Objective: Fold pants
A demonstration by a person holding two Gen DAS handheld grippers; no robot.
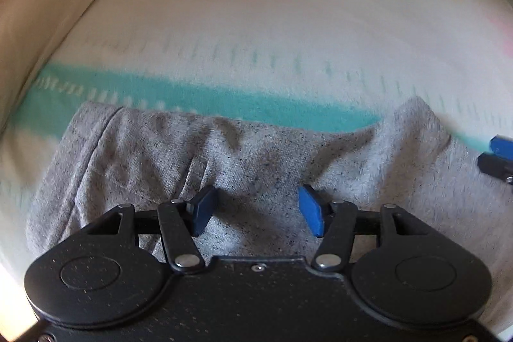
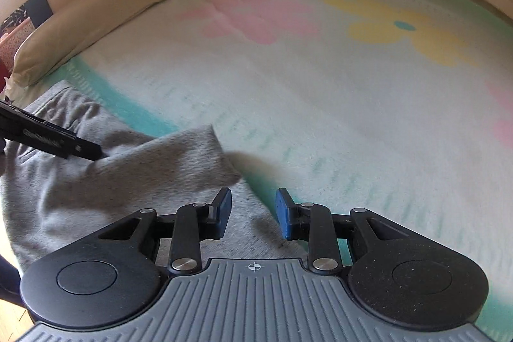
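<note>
Left tongs (image 1: 256,210) apart, empty, over grey pants (image 1: 160,156) bunched at near left of bed (image 1: 288,37). Right tongs (image 2: 253,212) apart at pants' right edge. Soft, light, floppy knit; best pinched at raised corner (image 2: 208,137).

Pants (image 1: 263,156): grey heathered knit cloth with dark flecks, matt, soft and slightly fuzzy. Blanket (image 2: 320,104) beneath: fleecy matt cloth, napped, printed in pastel teal, pink and yellow. Pillows (image 2: 105,8): smooth cream woven cloth, faint sheen. My left gripper (image 1: 258,210): matt black plastic body, finely speckled; shiny metal rivets; blue pads (image 1: 310,210) smooth, rubbery. My right gripper (image 2: 253,212): same black plastic, plus ribbed grey matt plate.
</note>
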